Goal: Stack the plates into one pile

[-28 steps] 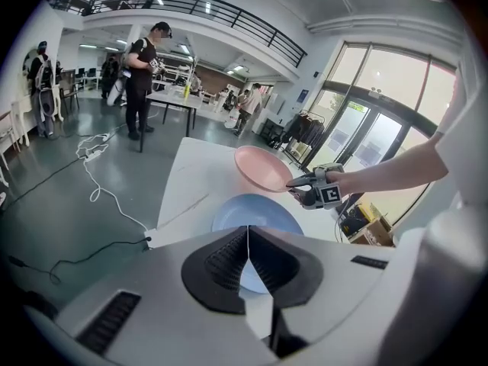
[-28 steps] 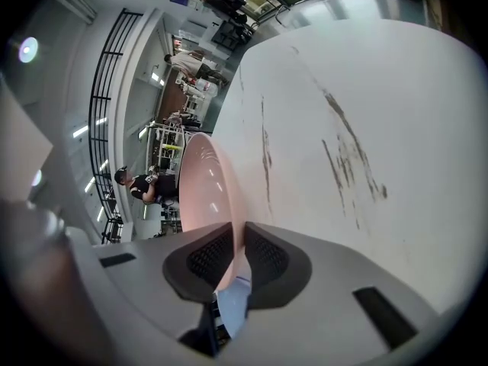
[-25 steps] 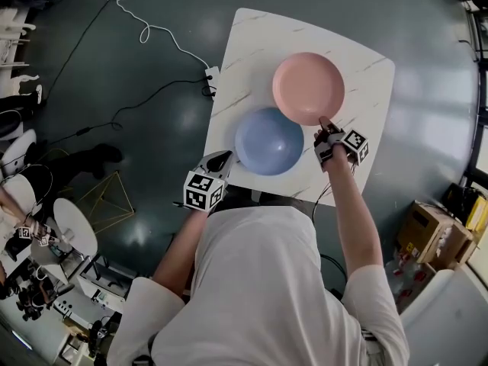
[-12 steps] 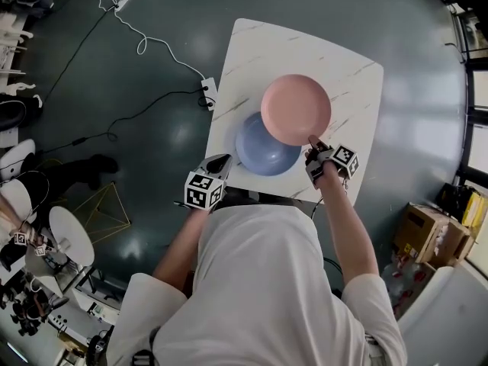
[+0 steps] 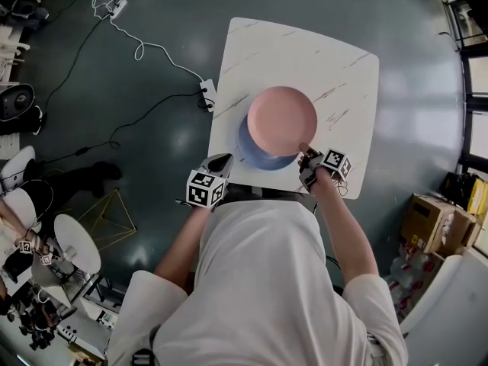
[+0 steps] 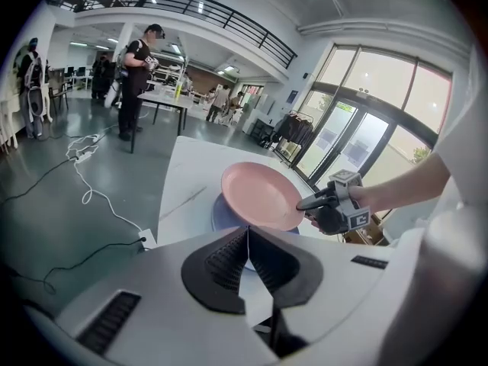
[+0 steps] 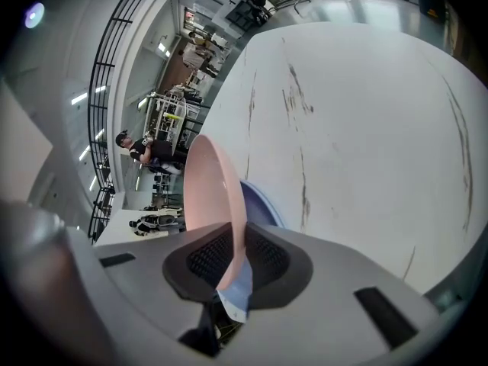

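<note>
The right claw (image 5: pixel 303 149) is clamped on the near rim of the round pink plate (image 5: pixel 282 120) and holds it a little tilted over the round blue plate (image 5: pixel 247 148), covering most of it. If the two plates touch, I cannot tell. The blue plate lies on the white marble-pattern square desk (image 5: pixel 335 59), close to its near edge, toward the left corner. The left claw (image 5: pixel 226 157) has its jaws together with nothing between, at the near left corner of the desk. Its cube (image 5: pixel 204 190) carries black-and-white square markers.
</note>
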Demonstrator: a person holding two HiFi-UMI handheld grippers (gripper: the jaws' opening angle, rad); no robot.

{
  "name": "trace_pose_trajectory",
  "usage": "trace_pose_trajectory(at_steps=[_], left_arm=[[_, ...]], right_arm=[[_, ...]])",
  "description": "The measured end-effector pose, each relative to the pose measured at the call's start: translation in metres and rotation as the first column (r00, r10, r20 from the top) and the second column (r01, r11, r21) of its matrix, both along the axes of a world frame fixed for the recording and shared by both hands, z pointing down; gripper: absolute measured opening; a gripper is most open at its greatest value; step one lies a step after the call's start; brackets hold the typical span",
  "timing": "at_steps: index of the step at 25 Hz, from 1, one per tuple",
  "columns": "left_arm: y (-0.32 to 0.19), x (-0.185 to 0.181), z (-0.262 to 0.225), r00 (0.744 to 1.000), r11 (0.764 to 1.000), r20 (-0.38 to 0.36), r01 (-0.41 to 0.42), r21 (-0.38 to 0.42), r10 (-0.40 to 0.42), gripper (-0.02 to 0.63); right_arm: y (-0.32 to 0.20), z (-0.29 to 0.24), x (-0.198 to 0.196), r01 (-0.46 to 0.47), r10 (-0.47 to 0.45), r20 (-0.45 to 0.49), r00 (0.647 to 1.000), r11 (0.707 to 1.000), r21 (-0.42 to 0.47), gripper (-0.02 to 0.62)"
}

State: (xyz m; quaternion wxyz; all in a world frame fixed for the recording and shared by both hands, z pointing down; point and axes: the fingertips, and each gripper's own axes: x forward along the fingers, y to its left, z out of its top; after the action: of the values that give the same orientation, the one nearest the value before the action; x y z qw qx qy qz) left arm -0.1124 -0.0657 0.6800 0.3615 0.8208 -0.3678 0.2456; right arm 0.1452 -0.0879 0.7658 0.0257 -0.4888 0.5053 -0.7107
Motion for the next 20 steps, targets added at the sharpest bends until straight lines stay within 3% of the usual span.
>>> trace_pose_trajectory(at_steps=[5,20], left_arm=[[0.005,-0.003,-0.001,1.0,1.0,-0.005,-0.018,0.003,0.018,0.014],[0.011,-0.036,0.0,0.999,1.0,-0.03,-0.011,0.015,0.011,0.014]], right_arm=[[0.022,0.003,-0.015,0.045,-0.045,-0.008,0.999,0.999,-0.017,0.055],[0.051,0.011,-0.034,0.058,-0.065,-0.052,0.997,0.99,-0.128,0.055]])
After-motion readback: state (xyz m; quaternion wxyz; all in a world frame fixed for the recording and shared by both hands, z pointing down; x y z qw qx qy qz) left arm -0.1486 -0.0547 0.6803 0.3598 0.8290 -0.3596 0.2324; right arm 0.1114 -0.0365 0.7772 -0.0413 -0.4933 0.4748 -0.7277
